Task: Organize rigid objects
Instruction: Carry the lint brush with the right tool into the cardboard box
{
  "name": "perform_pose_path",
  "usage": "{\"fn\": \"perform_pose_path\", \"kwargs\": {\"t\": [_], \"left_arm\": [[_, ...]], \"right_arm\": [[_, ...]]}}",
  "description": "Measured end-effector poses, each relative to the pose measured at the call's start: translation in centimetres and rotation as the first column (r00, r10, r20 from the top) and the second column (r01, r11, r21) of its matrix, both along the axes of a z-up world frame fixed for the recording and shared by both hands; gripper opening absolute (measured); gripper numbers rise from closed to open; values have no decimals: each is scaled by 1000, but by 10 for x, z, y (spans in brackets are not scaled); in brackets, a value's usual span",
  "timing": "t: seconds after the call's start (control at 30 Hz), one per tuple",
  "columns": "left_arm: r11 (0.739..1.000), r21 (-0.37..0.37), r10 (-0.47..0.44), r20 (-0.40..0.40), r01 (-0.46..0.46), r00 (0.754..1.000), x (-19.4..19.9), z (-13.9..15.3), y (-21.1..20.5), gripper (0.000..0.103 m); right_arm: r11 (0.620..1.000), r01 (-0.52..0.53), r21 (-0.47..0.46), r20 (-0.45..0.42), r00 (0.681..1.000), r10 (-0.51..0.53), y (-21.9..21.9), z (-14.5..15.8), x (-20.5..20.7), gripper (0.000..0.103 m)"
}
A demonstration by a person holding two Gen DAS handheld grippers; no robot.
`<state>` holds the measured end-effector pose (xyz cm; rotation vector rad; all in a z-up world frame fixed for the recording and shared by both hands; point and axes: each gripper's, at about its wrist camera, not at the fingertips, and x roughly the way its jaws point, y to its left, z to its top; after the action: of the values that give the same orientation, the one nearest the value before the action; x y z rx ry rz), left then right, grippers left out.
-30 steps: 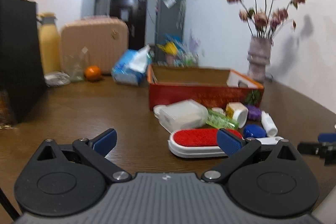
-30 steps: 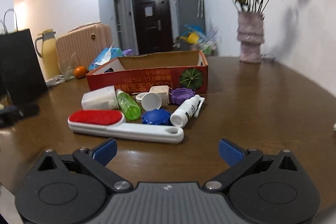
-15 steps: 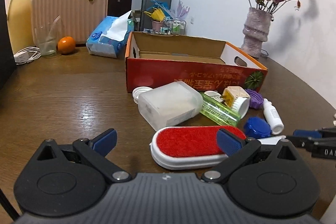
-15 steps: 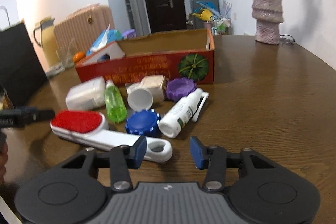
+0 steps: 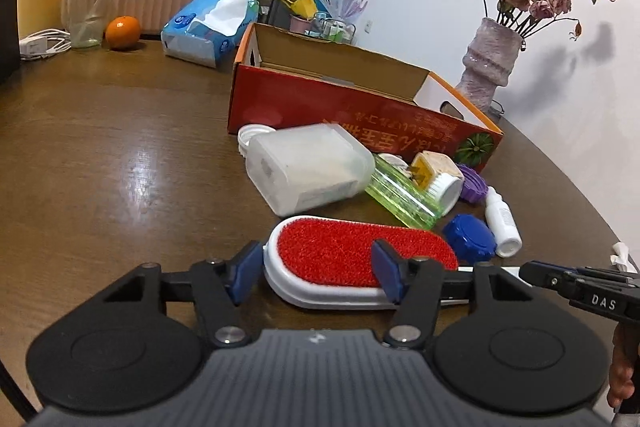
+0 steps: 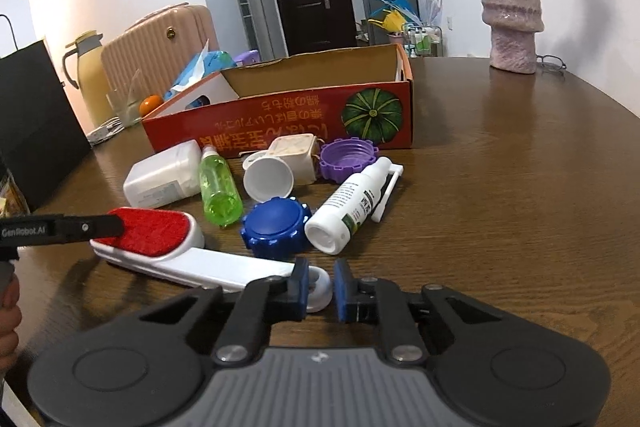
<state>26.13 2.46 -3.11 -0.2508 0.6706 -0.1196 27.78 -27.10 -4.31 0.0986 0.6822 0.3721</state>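
**Inspector:** Left side?

**Assistant:** The left gripper [image 5: 316, 273] has just been closing; its pads bracket the red head of the lint brush [image 5: 360, 259], which lies flat on the table [image 5: 100, 147] before the orange box [image 5: 360, 119].

**Inspector:** Right side?

**Assistant:** The right gripper [image 6: 321, 289] is clamped on the brush's handle end.

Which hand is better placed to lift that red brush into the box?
Right. The right gripper, just closed, clamps the brush by its handle end; the left gripper, just closing, straddles the red head, grip unclear.
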Motion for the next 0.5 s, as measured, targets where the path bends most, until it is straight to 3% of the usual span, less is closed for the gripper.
{"fn": "perform_pose_path", "kwargs": {"t": [0.07, 0.5], "left_arm": [[1000, 1, 0, 3, 0, 1000, -9, 1, -2, 55], [1000, -9, -25, -12, 25, 1000, -69, 5, -5, 53]], "right_arm": [[1000, 7, -2, -2, 1000, -7, -2, 0, -5, 14], [997, 52, 59, -24, 998, -51, -21, -3, -53, 16]]}}
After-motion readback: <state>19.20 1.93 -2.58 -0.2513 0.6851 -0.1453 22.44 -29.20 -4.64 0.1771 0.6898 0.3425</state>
